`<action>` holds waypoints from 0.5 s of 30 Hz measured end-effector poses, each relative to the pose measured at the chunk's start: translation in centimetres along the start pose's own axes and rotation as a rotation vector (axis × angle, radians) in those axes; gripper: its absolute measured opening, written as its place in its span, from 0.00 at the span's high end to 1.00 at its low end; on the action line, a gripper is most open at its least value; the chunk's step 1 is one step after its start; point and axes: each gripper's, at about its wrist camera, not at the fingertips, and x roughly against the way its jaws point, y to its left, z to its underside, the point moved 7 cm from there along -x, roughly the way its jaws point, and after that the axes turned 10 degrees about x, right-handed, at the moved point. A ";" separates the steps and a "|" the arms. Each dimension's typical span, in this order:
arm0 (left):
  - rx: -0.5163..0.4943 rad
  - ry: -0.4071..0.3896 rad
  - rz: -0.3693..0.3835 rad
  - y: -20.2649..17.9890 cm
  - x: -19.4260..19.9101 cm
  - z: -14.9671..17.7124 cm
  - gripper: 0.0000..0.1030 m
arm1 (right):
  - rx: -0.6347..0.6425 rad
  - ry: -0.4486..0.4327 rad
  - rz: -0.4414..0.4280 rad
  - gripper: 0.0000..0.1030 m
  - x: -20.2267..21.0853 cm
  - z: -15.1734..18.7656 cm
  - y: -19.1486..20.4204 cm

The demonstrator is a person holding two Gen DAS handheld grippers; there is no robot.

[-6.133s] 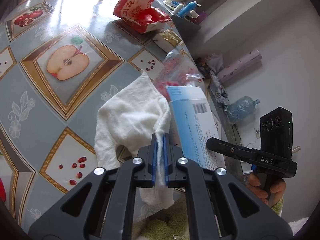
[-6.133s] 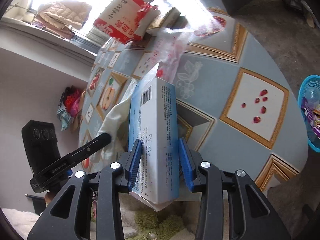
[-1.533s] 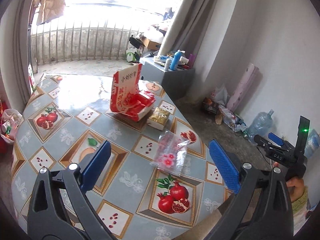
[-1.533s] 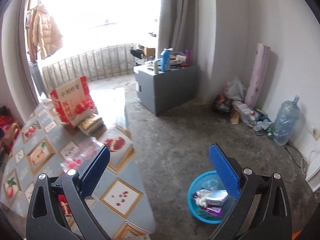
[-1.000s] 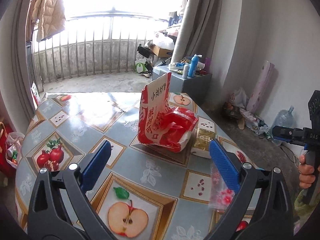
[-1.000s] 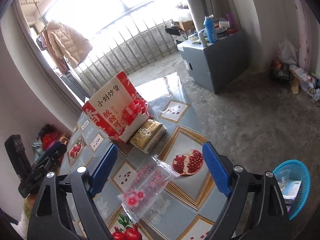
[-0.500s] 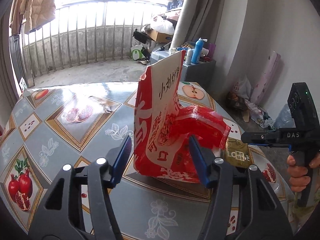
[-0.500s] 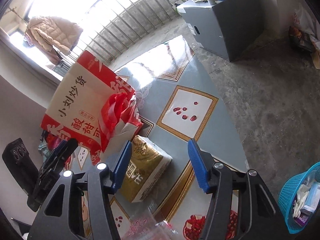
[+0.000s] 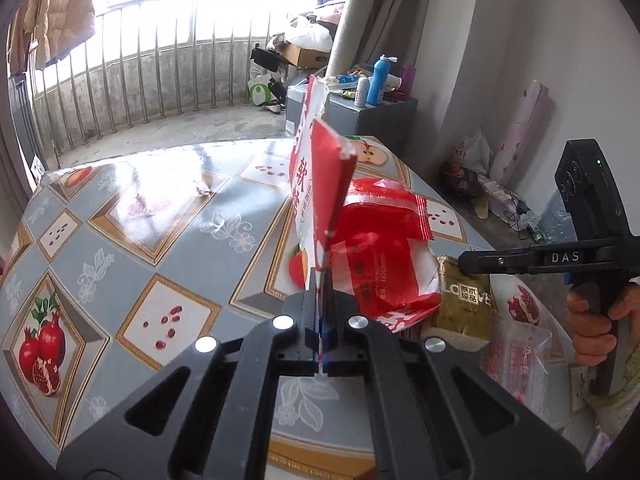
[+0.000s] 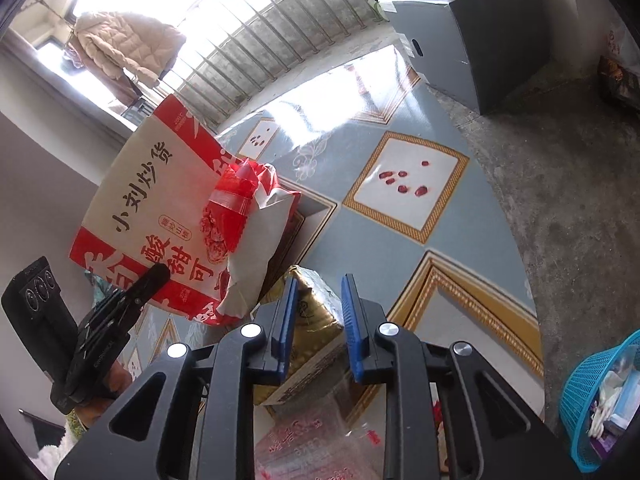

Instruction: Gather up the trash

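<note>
Both grippers have been brought down onto the table (image 9: 120, 216) and their jaws have just been closing: left gripper (image 9: 321, 312) is pinched flat on the red bag (image 9: 360, 248) edge, frame centre; right gripper (image 10: 316, 320) is narrowed around the gold pack (image 10: 312, 320), lower centre, pad contact unclear. Grips should be confirmed before lifting; basket (image 10: 600, 392) is seen lower right.
</note>
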 end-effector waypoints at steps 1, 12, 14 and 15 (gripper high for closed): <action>-0.001 0.007 0.002 0.1 0.7 0.6 1.00 | 0.001 0.002 -0.003 0.79 0.3 0.6 0.2; 0.083 0.075 0.063 1.0 10.3 9.0 1.00 | 0.010 0.019 -0.019 0.79 4.4 9.8 4.6; 0.097 0.077 0.069 1.2 11.8 10.5 1.00 | 0.004 0.019 -0.022 0.79 5.1 11.2 5.1; 0.104 0.084 0.067 1.3 12.5 11.4 1.00 | 0.001 0.020 -0.025 0.79 5.3 12.0 5.4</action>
